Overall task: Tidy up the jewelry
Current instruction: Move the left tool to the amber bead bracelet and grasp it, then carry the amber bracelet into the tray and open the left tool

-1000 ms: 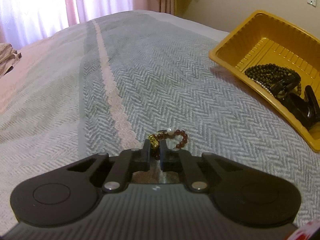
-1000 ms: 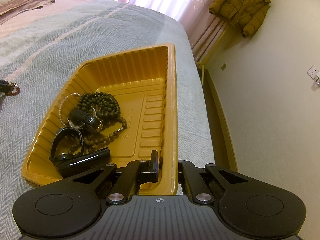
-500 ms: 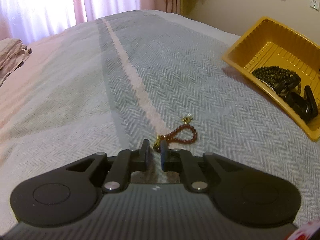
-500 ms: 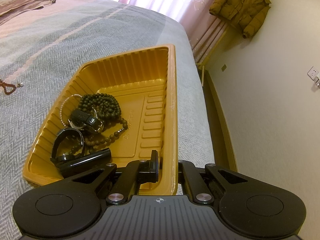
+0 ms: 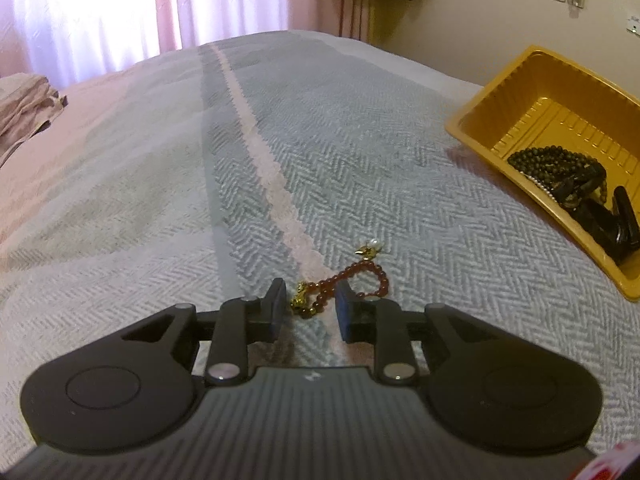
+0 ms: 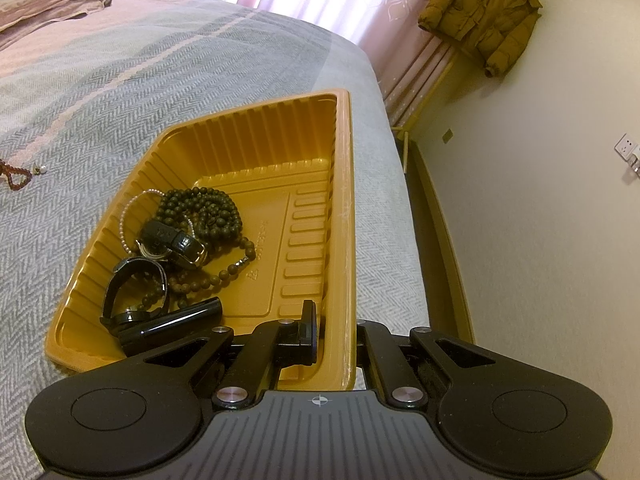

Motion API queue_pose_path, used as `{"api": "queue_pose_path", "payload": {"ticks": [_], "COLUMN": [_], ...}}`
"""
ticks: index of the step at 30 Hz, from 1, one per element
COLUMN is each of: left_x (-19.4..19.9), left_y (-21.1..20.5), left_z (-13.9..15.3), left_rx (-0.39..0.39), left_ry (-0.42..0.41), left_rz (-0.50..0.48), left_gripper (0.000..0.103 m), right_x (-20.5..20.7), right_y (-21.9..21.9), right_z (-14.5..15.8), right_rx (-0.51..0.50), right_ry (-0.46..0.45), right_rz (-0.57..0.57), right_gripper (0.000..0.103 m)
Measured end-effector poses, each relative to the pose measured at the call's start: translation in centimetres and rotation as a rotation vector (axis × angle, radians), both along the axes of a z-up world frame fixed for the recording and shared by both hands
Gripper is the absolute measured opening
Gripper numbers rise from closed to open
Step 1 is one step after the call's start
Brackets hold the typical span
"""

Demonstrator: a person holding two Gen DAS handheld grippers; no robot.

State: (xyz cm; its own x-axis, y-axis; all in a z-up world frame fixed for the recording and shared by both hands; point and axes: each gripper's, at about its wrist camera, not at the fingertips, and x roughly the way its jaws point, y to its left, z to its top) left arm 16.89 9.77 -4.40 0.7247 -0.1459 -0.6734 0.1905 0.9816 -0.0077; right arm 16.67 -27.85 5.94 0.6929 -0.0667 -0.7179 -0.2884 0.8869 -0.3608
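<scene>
Black plastic fingers of the left gripper (image 5: 308,304) sit nearest in its own view, and its jaws are opening with nothing pressed between them: the red bead bracelet (image 5: 348,286) lies on the bed (image 5: 160,200) just beyond the tips, its gold charm (image 5: 299,298) in the gap's line and a small pearl-and-gold pendant (image 5: 370,249) at its far end. To take it cleanly, I judge the gripper should widen enough to straddle the doubled strand near the charm, come down until the pads graze the weave, then close on the beads rather than the cloth, since the herringbone bedspread is soft and could bunch up under the pads. The beads are small, round and glossy, strung in a limp loop that will droop and swing once lifted, so a slow carry suits it. In the right view, the right gripper (image 6: 334,338) is clamped on the near rim of the yellow tray (image 6: 340,160), one finger inside the wall and one outside, which steadies the thin ribbed plastic for a drop. Inside lie dark round prayer beads (image 6: 208,212), a fine strand of pale pearls (image 6: 126,216), and black watches (image 6: 132,292) with shiny straps, crowded to the left side; the right half of the floor is bare, a good landing spot. Farther off hang pink curtains (image 5: 100,8) and a mustard padded jacket (image 6: 486,16).
</scene>
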Motion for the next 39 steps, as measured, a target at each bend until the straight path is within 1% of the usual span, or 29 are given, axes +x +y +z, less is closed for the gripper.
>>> {"api": "queue_pose_path", "payload": {"ticks": [1,2,3,6,10,16,19,25,33,39], "left_x": [0.0,-0.1,-0.1,-0.3,-0.4,0.3,0.7,1.1,1.6,2.0], "left_y": [0.1,0.1,0.2,0.9,1.6,1.1,0.4,-2.6,-8.4,-13.8], "left_z": [0.0,0.0,0.0,0.8,2.9,6.8,8.3,10.5,11.7,12.4], "left_rx": [0.004,0.011,0.012,0.004,0.007,0.039,0.039,0.055,0.004,-0.020], "left_ry": [0.003,0.007,0.012,0.007,-0.019,-0.063,-0.084,-0.120,-0.130,-0.142], "left_rz": [0.003,0.004,0.006,0.010,0.003,-0.053,-0.094,-0.184,-0.311,-0.414], "left_gripper": [0.014,0.009,0.006,0.006,0.006,0.006,0.006,0.006,0.006,0.006], "right_x": [-0.1,-0.1,-0.1,-0.1,-0.1,-0.2,-0.1,-0.2,-0.2,-0.2], "right_y": [0.0,0.0,0.0,-0.1,0.0,0.0,0.0,0.0,-0.1,-0.1], "right_z": [0.0,0.0,0.0,0.1,0.1,0.2,0.2,0.2,0.3,0.3], "right_rx": [0.001,0.001,0.002,0.002,-0.001,0.000,-0.001,0.000,0.004,0.006], "right_ry": [-0.002,-0.002,-0.002,-0.002,-0.003,-0.003,-0.003,-0.004,-0.004,-0.004], "right_rz": [0.002,0.002,0.002,0.002,0.005,0.003,0.004,0.004,0.005,0.004], "right_gripper": [0.004,0.004,0.004,0.004,0.004,0.004,0.004,0.004,0.004,0.004]}}
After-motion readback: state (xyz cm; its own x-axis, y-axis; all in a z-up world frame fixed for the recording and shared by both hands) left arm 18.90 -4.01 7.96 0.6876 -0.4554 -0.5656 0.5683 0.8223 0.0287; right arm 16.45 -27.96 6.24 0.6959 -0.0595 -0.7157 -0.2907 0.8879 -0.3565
